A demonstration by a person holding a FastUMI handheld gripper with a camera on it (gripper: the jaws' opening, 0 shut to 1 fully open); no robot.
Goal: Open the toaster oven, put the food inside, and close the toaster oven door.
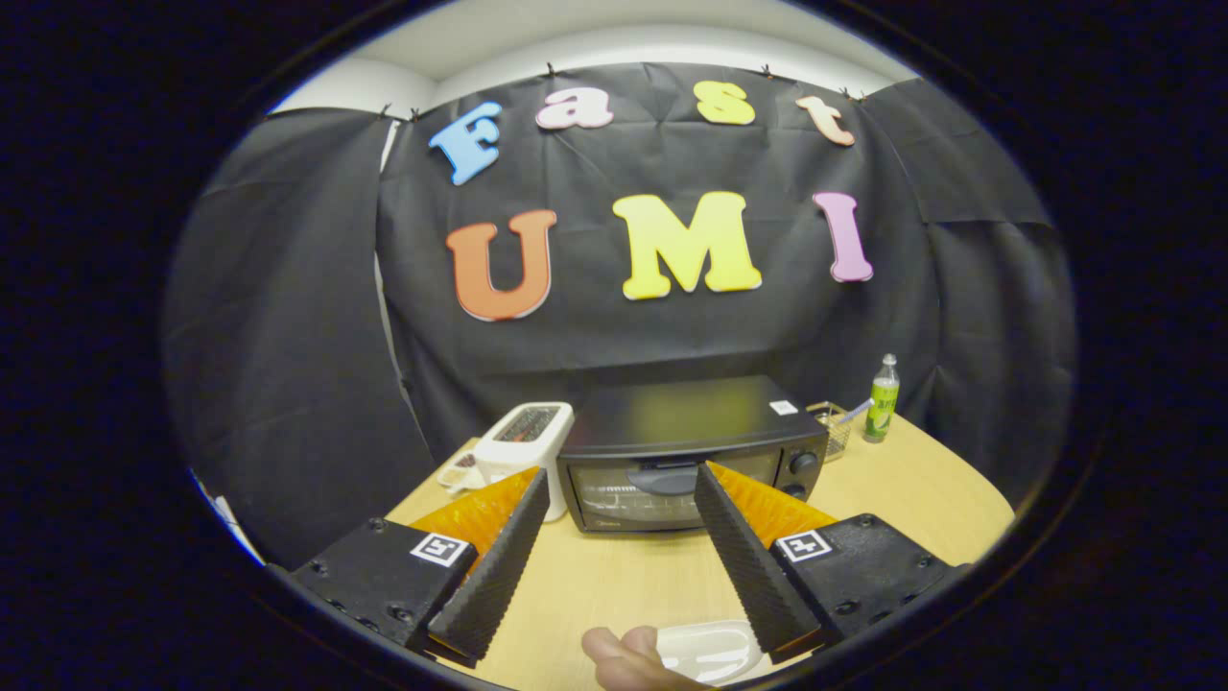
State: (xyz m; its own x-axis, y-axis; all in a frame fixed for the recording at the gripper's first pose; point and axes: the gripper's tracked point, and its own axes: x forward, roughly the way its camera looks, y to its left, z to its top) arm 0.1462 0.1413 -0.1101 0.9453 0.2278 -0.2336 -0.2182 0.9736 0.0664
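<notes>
The gripper (619,480) has its fingers (499,566) spread wide apart, gripping nothing, with a fingertip (624,657) just beneath them.

toaster (524,443) left of toaster oven (691,459) — bottle (882,399) right, behind

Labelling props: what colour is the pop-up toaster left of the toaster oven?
White, with a dark slotted top; the toaster shows best in the gripper view, beyond the open fingers.
</notes>
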